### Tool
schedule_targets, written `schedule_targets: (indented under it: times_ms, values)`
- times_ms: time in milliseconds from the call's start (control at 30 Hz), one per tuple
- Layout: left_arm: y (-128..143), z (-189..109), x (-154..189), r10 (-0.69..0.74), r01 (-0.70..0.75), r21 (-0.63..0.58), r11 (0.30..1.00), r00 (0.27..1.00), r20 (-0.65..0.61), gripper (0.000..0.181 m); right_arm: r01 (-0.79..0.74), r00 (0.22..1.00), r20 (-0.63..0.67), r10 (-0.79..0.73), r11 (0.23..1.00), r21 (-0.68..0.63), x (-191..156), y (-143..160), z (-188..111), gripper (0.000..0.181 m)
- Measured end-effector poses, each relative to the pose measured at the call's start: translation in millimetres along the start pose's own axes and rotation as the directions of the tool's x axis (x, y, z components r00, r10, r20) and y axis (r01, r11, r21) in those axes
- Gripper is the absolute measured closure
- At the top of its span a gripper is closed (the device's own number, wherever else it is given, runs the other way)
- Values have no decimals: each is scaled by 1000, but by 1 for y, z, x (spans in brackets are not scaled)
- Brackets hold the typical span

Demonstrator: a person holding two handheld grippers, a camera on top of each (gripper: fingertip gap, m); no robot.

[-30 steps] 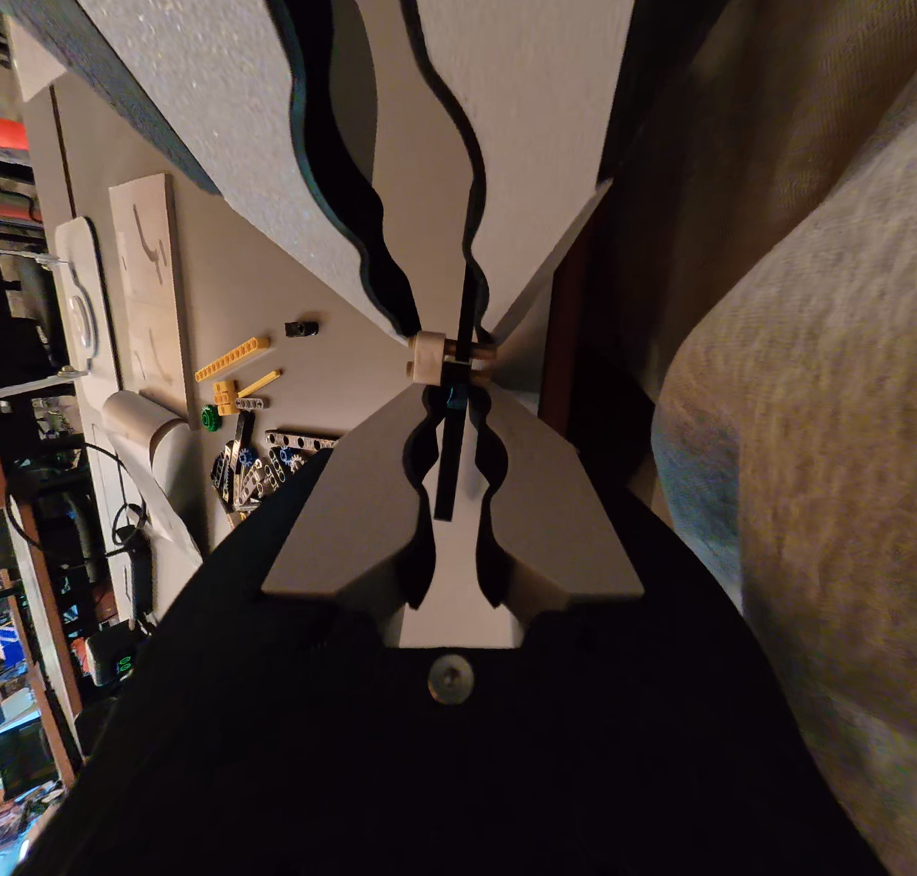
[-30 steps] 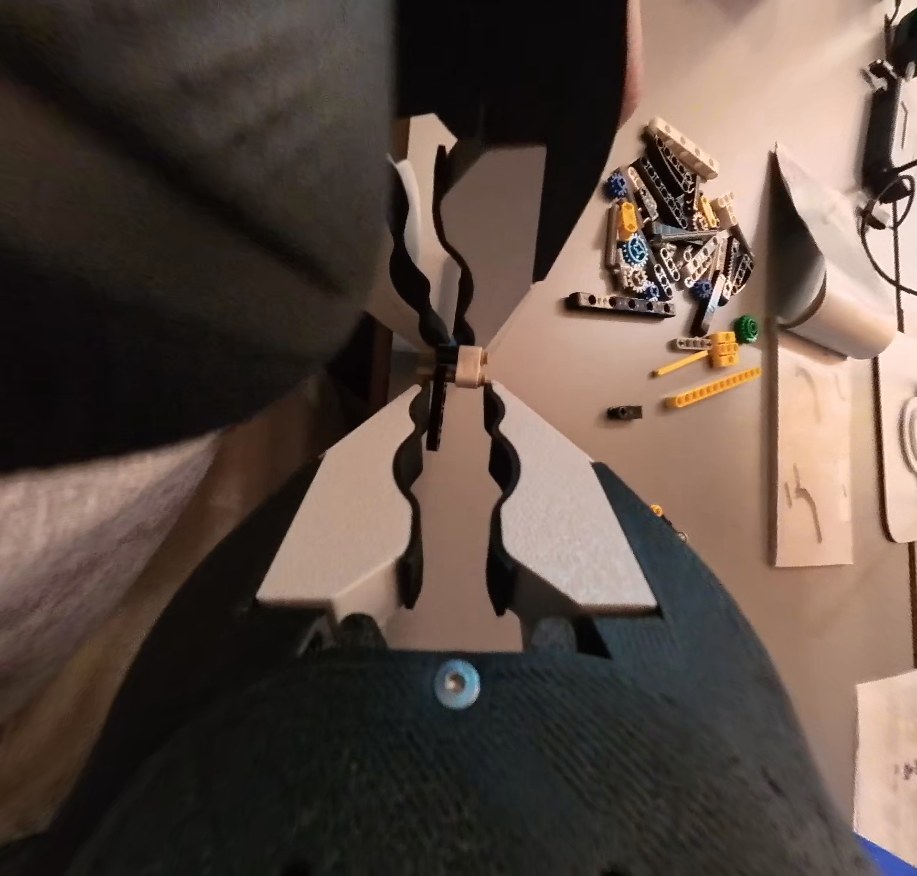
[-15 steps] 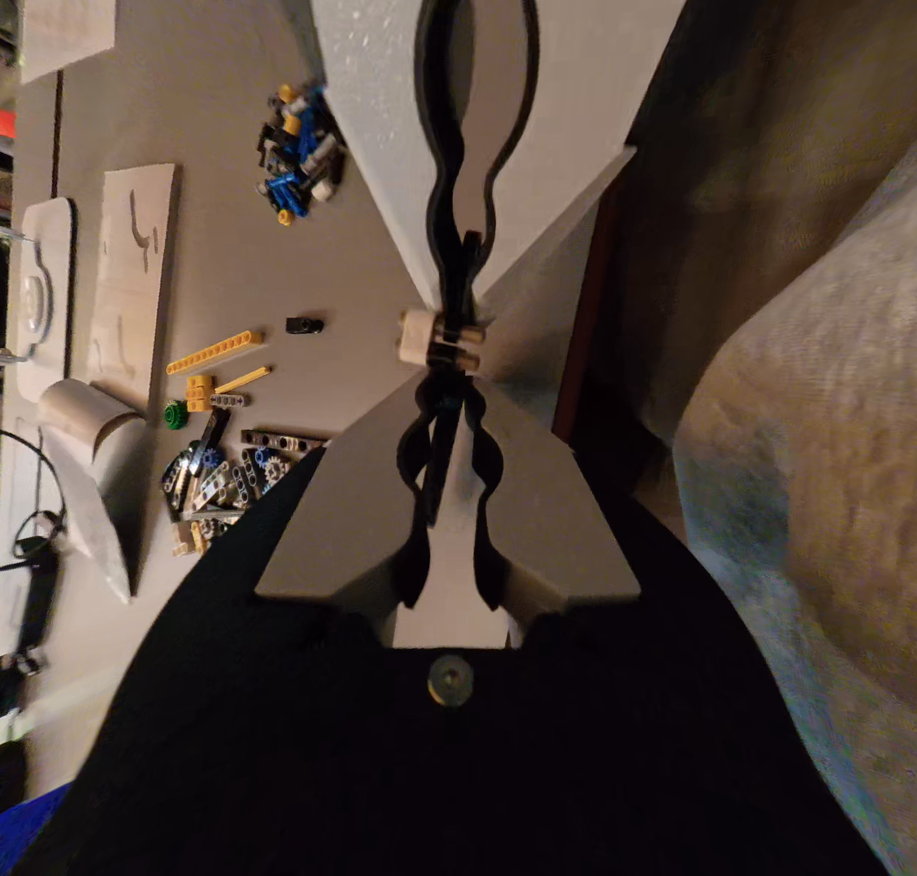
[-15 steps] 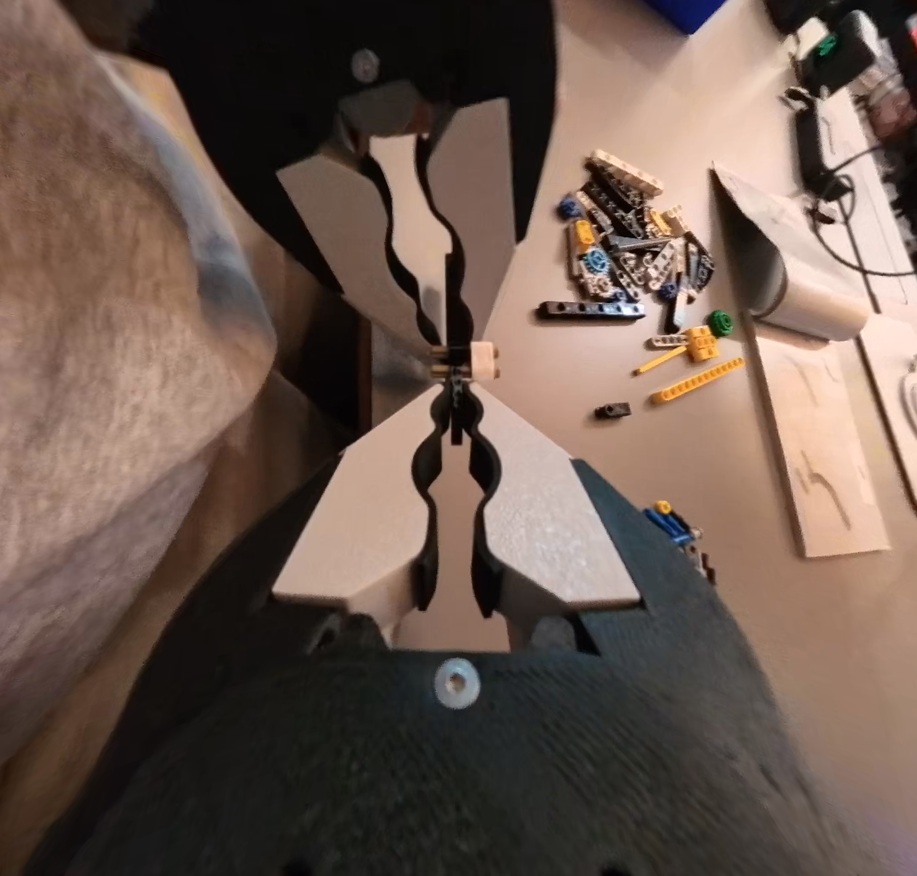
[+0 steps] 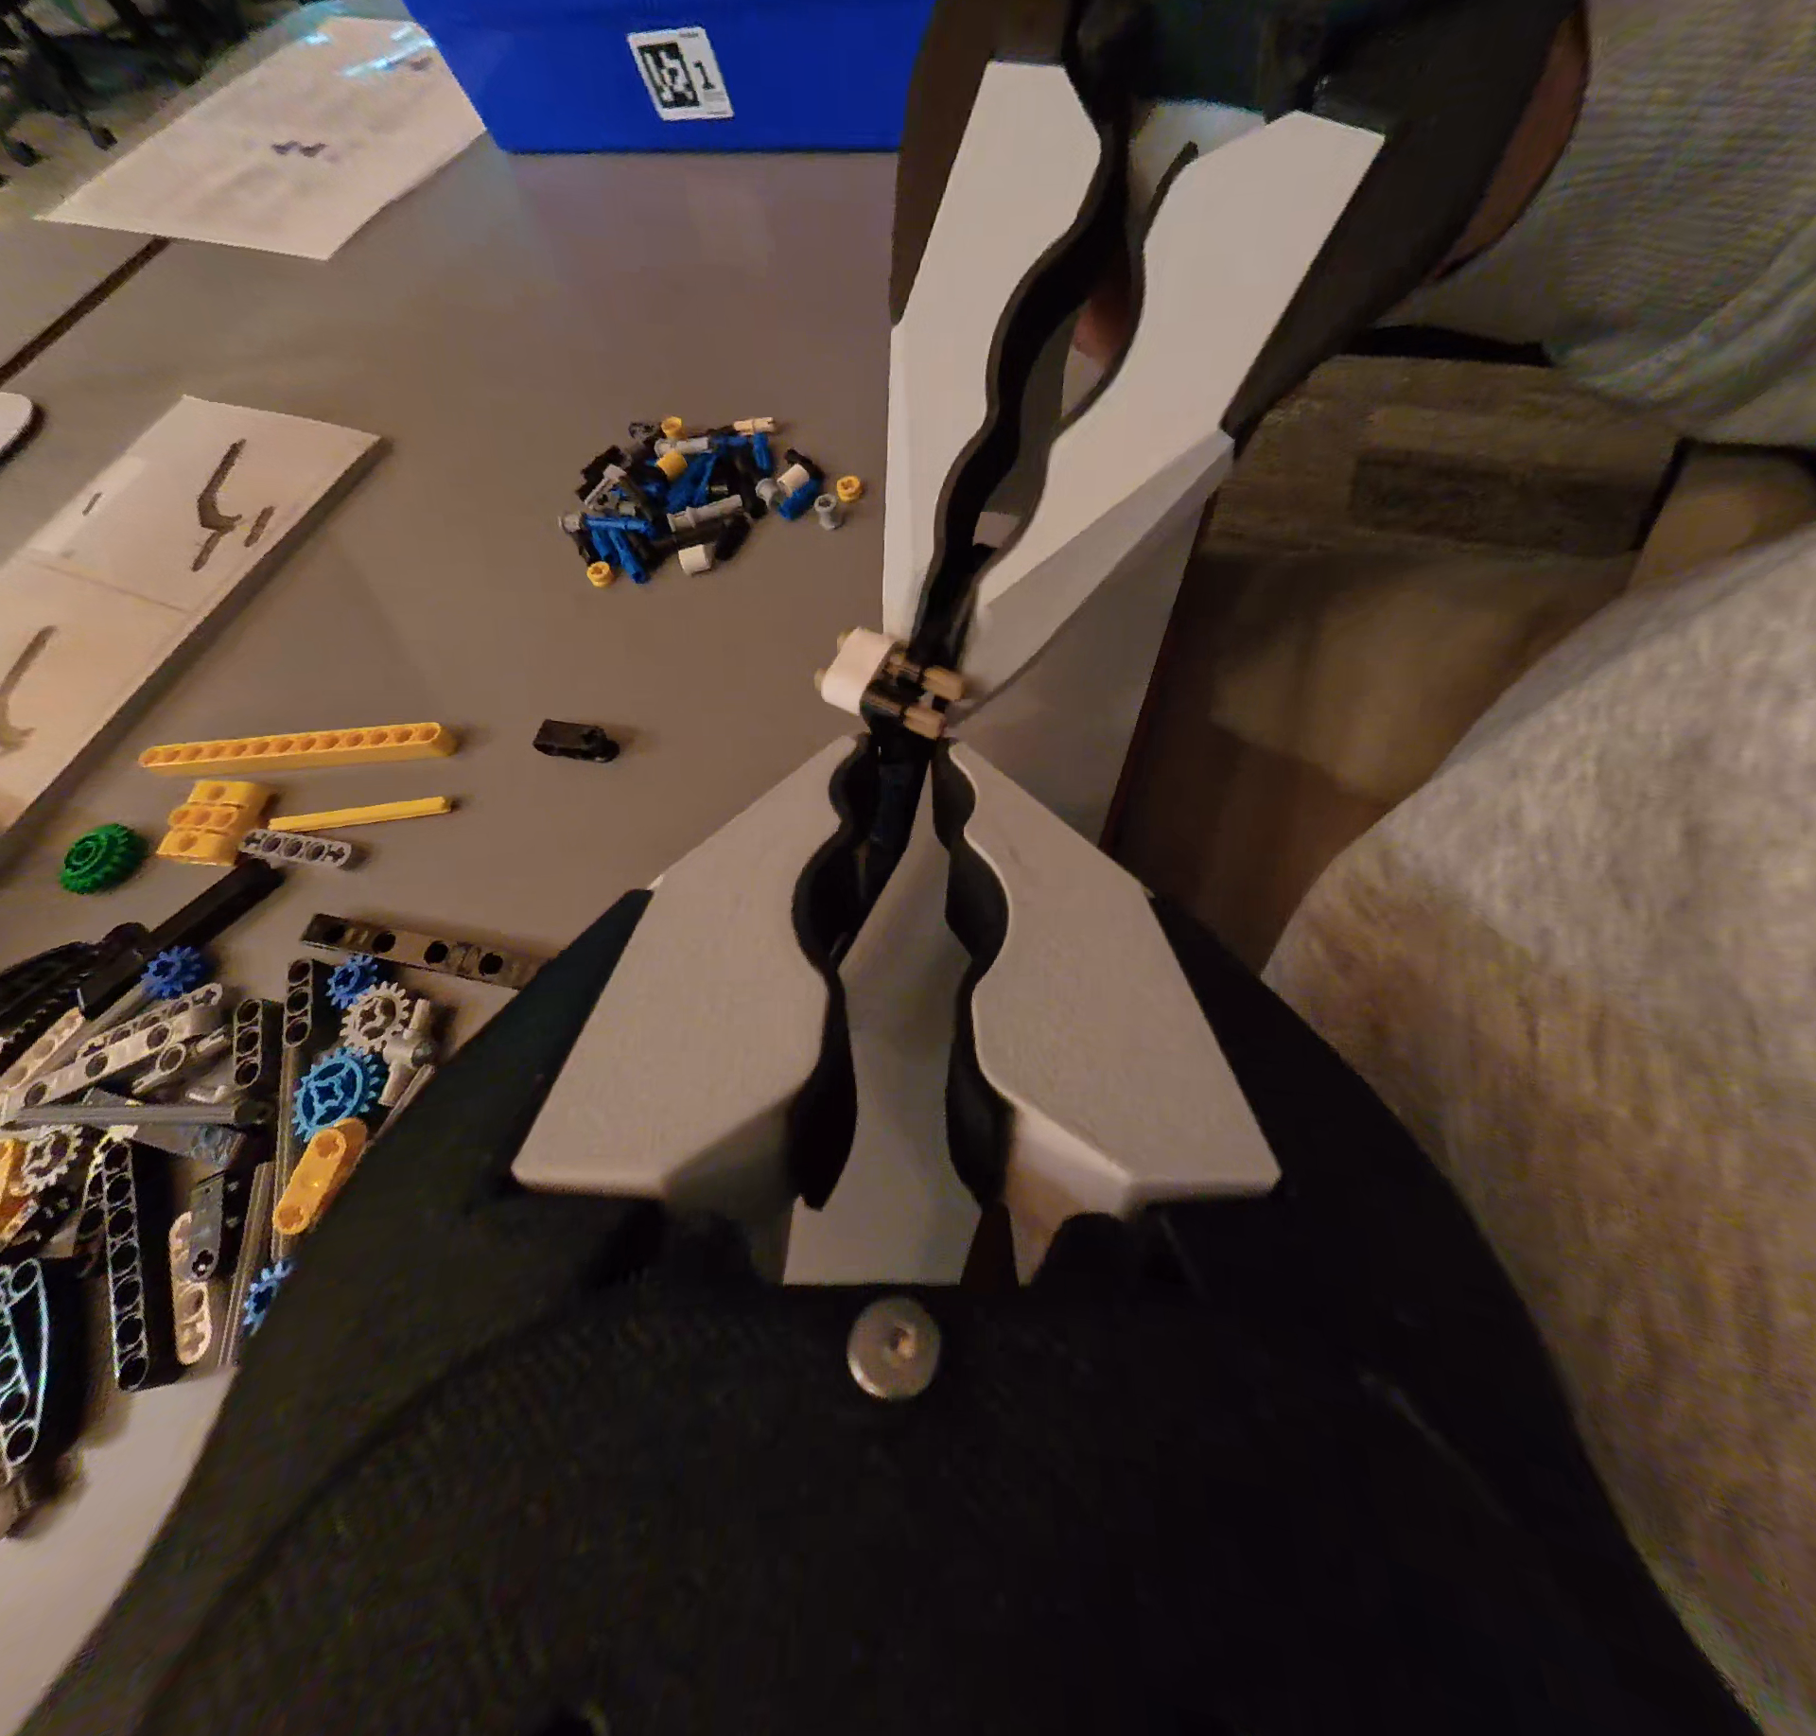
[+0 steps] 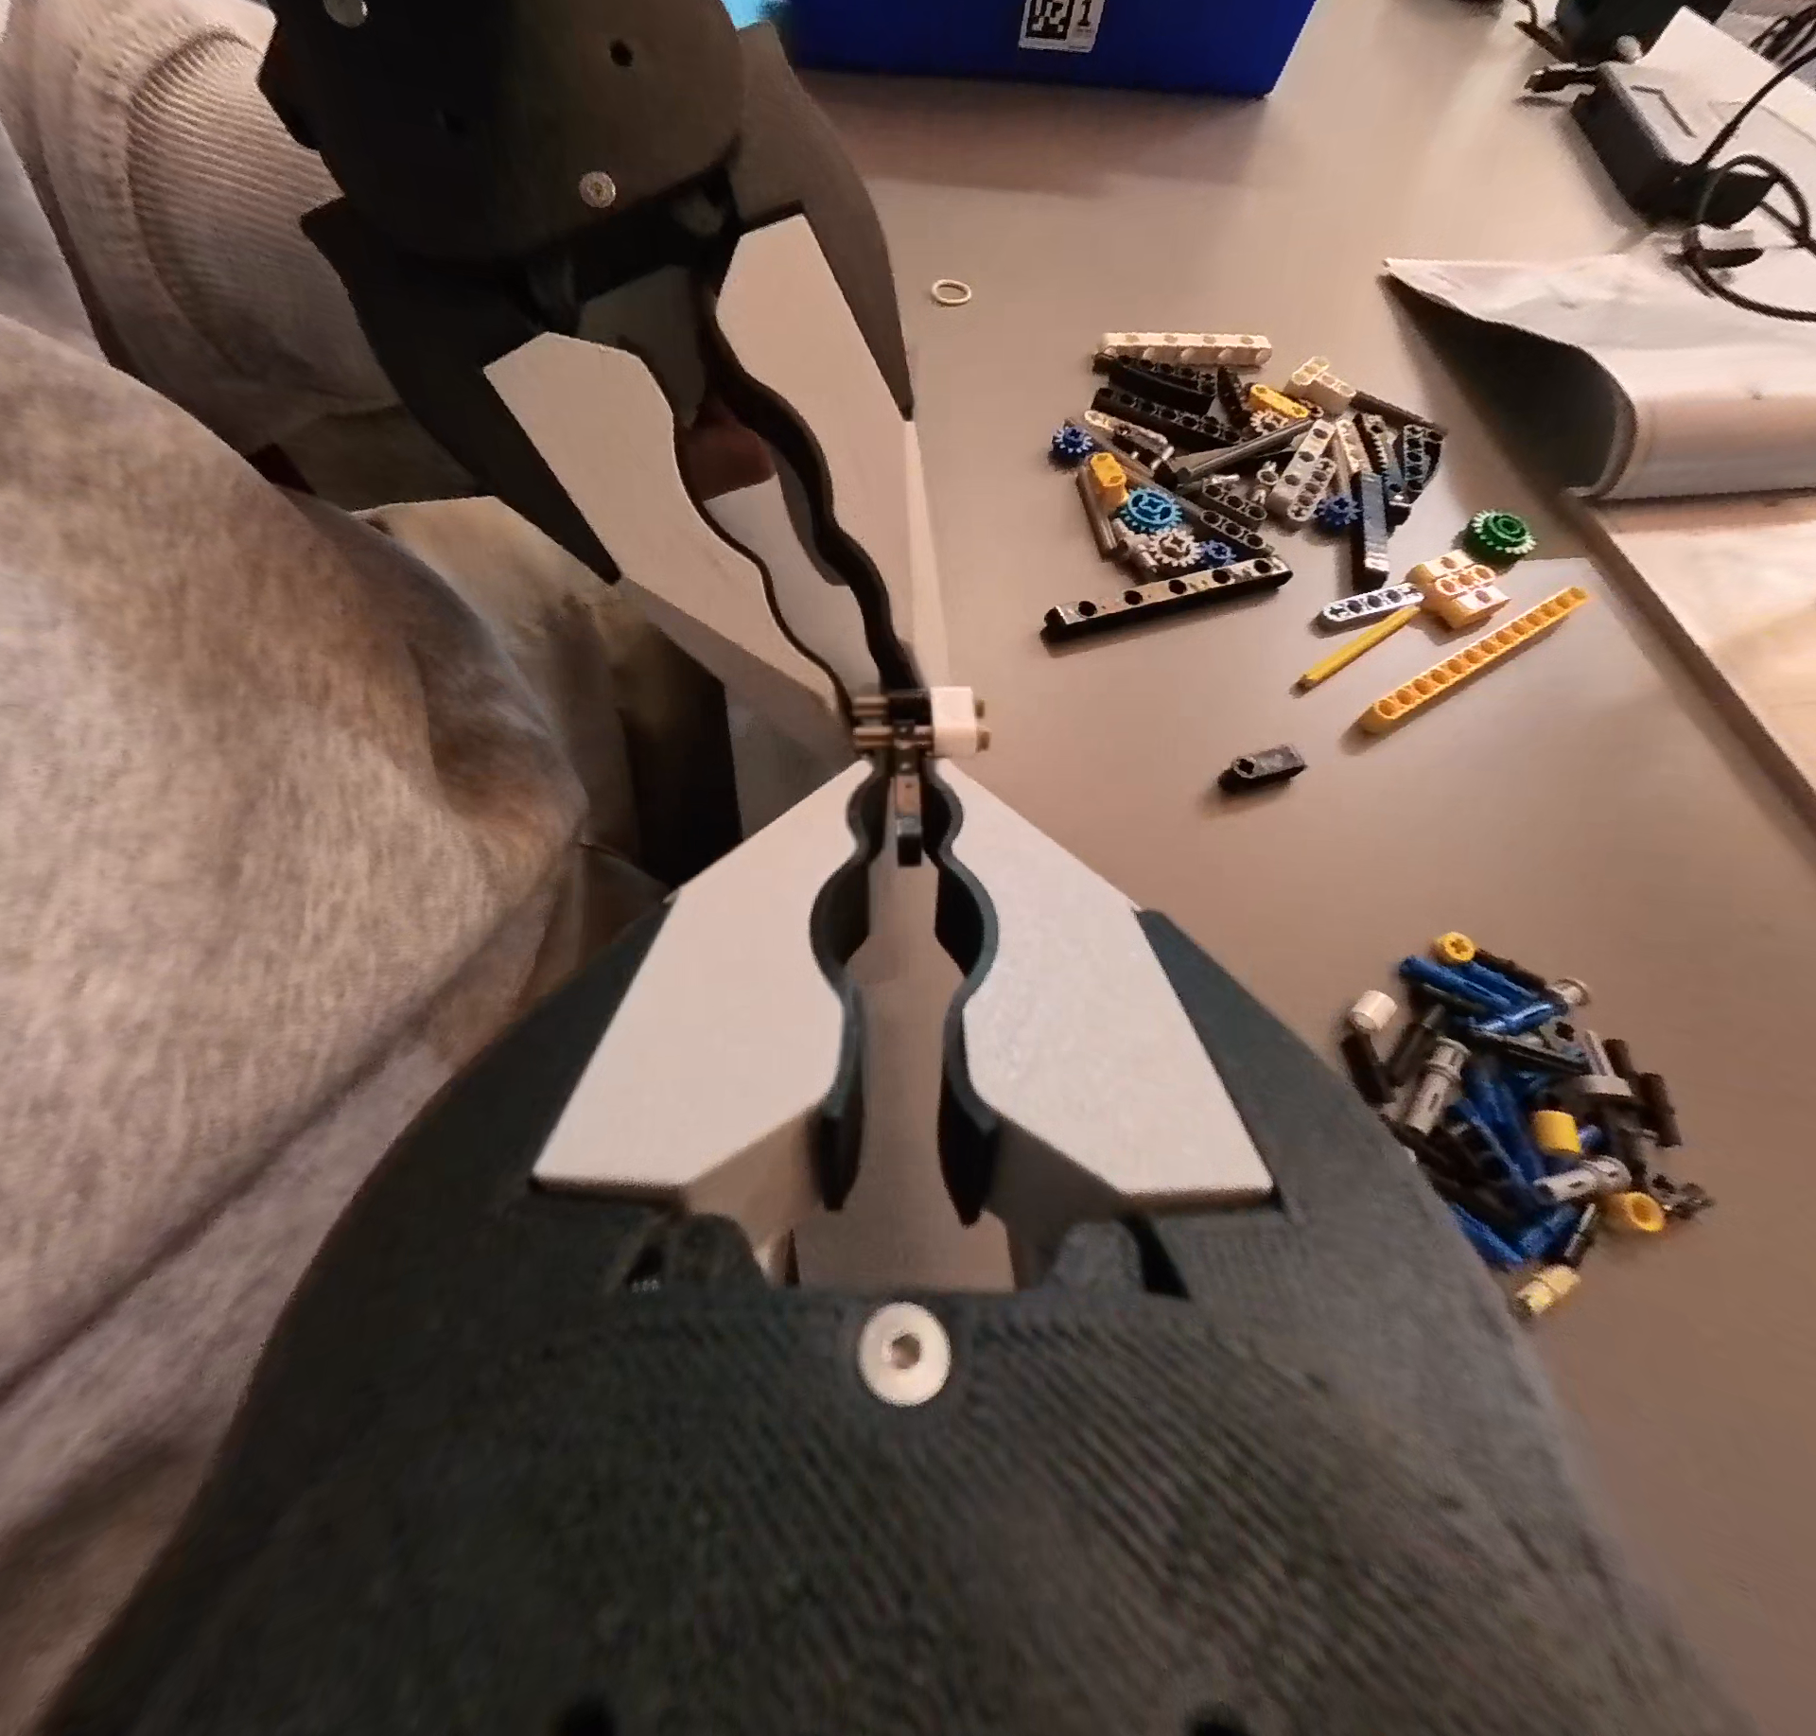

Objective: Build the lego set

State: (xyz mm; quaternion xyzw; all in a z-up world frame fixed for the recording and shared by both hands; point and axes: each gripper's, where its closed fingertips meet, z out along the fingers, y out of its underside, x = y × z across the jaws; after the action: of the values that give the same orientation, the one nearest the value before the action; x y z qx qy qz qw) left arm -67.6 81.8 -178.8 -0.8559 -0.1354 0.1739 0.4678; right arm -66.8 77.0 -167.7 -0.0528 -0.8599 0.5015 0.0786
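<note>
A small lego assembly is held in the air at the table's near edge: a black beam (image 5: pixel 881 829) carrying tan pins (image 5: pixel 934 696) and a white connector (image 5: pixel 853 672). My left gripper (image 5: pixel 899 760) is shut on the beam from below. My right gripper (image 5: pixel 938 627) comes from above and is shut on the same beam, tip to tip with the left. In the right wrist view, my right gripper (image 6: pixel 904 780) grips the black beam (image 6: pixel 909 819), the white connector (image 6: pixel 958 716) sticks out to the right, and my left gripper (image 6: pixel 884 681) closes on it from above.
On the grey table (image 5: pixel 511 332) lie a pile of small pins (image 5: pixel 698 499), a pile of beams and gears (image 5: pixel 197 1079), a yellow beam (image 5: pixel 295 743), a black connector (image 5: pixel 575 740) and a green gear (image 5: pixel 103 858). A blue bin (image 5: pixel 639 18) stands behind. A person's grey clothing (image 5: pixel 1523 1001) is close on the right. Left and right tips are no more than a few centimetres apart.
Both grippers have rolled together about a quarter turn, so the table now looks level. The assembly has stayed clamped between both grippers.
</note>
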Motion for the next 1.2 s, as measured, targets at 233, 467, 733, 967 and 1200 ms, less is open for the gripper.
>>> schedule_targets:
  times_ms: [233, 467, 733, 967, 1200]
  values:
    - [-2, -2, -5, -33, 33, 36, 999, 999, 2, 171, -91, 996, -6, 91, 992, 83, 10, -7, -5, 142]
    - [-19, -12, 8, -115, 137, 156, 978, 983, -141, 172, -181, 978, 147, 147, 950, 255, 2, -26, -23, 149]
    - [-23, -16, 12, -129, 162, 176, 971, 973, -189, 172, -183, 973, 186, 135, 944, 275, -4, -30, -26, 154]
    - [-21, -16, 14, -79, 106, 156, 982, 982, -169, 172, -170, 972, 202, 117, 947, 271, -9, -30, -24, 162]
    - [-18, -15, 16, -25, 43, 125, 991, 991, -135, 172, -139, 976, 198, 88, 955, 260, -12, -27, -23, 163]
